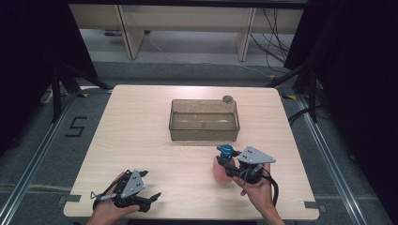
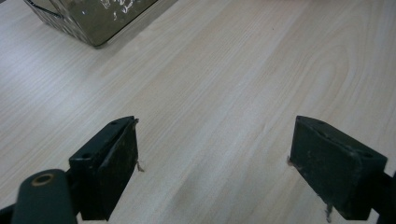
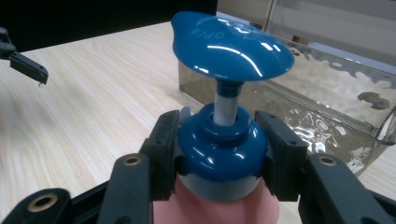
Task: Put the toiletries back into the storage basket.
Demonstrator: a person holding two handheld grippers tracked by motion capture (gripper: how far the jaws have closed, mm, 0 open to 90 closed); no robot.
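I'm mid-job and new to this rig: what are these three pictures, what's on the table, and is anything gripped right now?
There is no robot arm here: a person holds a two-jaw tool in each hand. The high view looks down on the table; the other two cameras ride on the tools. On the table stands a clear tub with water in it, with a small grey round thing at its far corner. The right gripper is shut on the blue collar of a pink pump bottle, just below its pump head. The left gripper is open over bare wood, holding nothing.
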